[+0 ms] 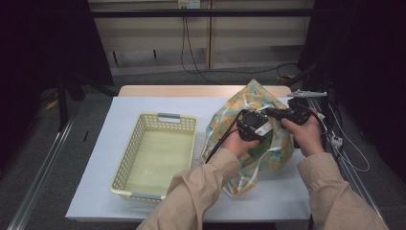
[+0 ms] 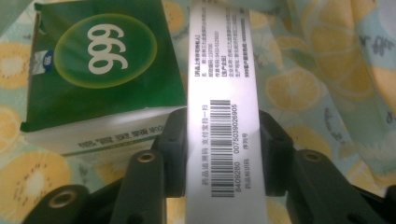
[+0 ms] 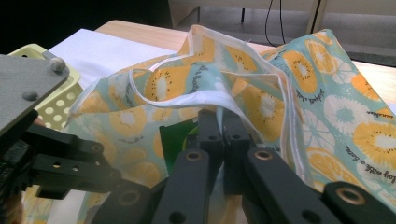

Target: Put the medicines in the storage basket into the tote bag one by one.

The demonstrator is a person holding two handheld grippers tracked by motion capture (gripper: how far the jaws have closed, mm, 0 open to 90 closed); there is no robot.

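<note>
At centre right of the high view, the right tool (image 3: 222, 122) pinched the white hem of the fruit-print bag (image 1: 268, 143) lying on the worktop (image 1: 143, 105). Inside it, the left tool (image 2: 223, 135) clasped a white box (image 2: 223, 93) edge-on, beside a green box (image 2: 102, 60) at upper left.

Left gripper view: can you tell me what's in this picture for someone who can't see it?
A white box edge with a barcode stands between the two black sides of the left claw, which touch it. Beside it lies a green box marked 999, all inside a fruit-print cloth bag.
</note>
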